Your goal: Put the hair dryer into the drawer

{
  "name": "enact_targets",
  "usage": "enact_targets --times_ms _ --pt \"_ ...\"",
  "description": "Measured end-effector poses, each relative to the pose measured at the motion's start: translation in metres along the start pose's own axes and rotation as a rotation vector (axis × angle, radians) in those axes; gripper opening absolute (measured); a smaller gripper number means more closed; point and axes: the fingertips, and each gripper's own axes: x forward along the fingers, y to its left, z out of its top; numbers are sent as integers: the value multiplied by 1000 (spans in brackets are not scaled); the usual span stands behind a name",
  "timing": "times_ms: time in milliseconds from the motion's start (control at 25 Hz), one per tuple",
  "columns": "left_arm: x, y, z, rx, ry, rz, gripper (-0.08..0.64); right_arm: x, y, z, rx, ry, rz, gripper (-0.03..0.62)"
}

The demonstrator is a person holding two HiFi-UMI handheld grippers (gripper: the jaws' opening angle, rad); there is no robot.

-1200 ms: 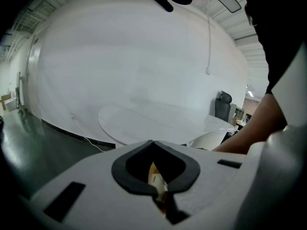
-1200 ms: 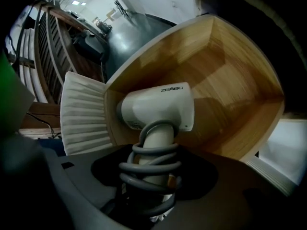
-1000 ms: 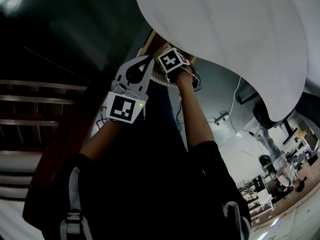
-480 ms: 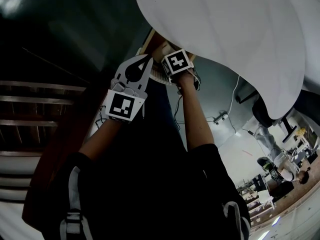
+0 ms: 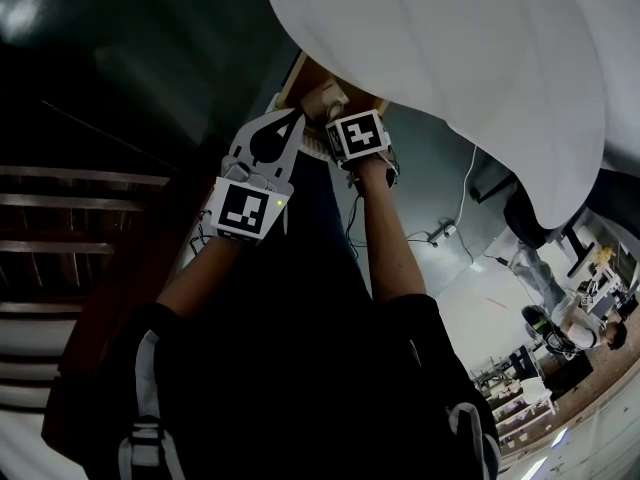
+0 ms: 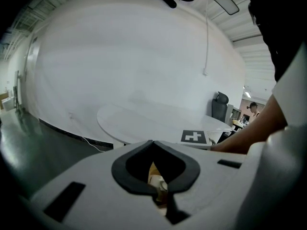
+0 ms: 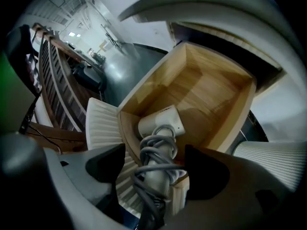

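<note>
The white hair dryer (image 7: 162, 123), grey cord wound round its handle, rests head-down in the open wooden drawer (image 7: 211, 95), its handle leaning over the front edge. My right gripper (image 7: 156, 169) hangs over it, open, a dark pad on each side of the handle and neither touching it. In the head view its marker cube (image 5: 358, 135) sits just below the drawer (image 5: 300, 76). My left gripper (image 5: 296, 119) is beside it to the left, shut with nothing in it. Its tips (image 6: 152, 143) meet, and a bit of the drawer shows through the hollow behind them.
A big white round tabletop (image 5: 450, 68) overhangs the drawer. The drawer's white ribbed front (image 7: 103, 123) faces me. Dark wooden slats (image 5: 70, 208) stand to the left. A cable (image 5: 440, 233) lies on the grey floor. An office chair (image 6: 219, 107) and people are far off.
The right gripper's marker cube has shifted a little toward me and rolled. The left gripper has stayed where it was.
</note>
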Motion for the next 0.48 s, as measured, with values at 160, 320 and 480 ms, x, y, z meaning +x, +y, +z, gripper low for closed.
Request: enact_targets --times_ms 160,320,480 --pt "-9 -7 5 13 -17 -7 8 -18 0 18 -41 -153 -66 374" --pt "-20 -14 11 34 -39 -18 8 -35 14 15 -54 -197 -80 374" --pt "-31 -25 20 52 -62 -28 8 -61 29 7 -47 -260 -83 373"
